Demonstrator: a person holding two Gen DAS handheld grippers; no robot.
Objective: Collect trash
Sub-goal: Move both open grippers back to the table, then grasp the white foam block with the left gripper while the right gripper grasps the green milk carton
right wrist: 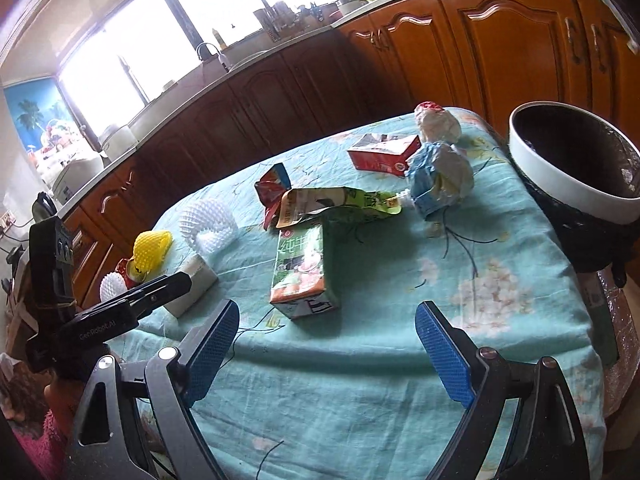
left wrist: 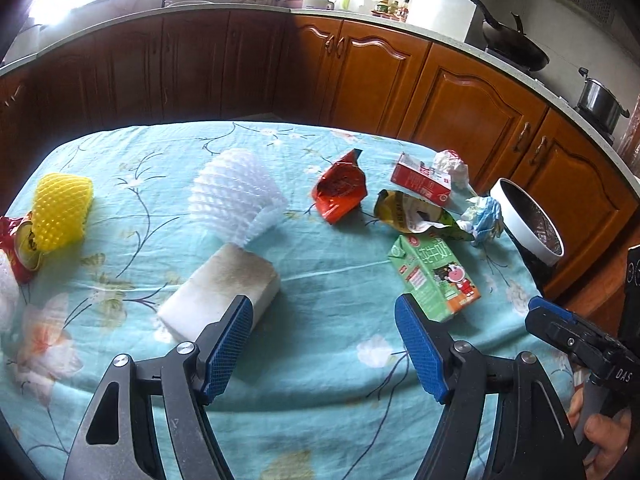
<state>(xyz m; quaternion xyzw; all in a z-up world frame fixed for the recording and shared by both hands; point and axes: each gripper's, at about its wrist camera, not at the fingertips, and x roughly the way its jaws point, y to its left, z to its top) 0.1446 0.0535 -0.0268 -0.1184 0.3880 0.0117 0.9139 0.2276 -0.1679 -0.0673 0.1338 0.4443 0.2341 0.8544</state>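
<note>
Green milk carton (left wrist: pixel 434 278) lies flat on the blue floral tablecloth (left wrist: pixel 320 320), yellow-green wrapper (left wrist: pixel 416 214) touching its far end, red bag (left wrist: pixel 340 190) and red box (left wrist: pixel 420 180) beyond, white bin (left wrist: pixel 528 224) off the table edge near it. White foam block (left wrist: pixel 220 300) sits well left of the carton. Left gripper (left wrist: pixel 324 340) and right gripper (right wrist: pixel 326 344) hover near the carton, both jaws spread wide, holding nothing.

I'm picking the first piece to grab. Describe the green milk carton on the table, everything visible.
The green milk carton is a small rectangular drink box that looks like coated card, printed with white Chinese characters, a cartoon cow and an orange band at one end. It lies flat on its broad side on the floral tablecloth, nearest the right gripper, whose jaws stand open and apart from it. Its far end meets or lies beside the crumpled yellow-green pouch; contact cannot be told.
</note>
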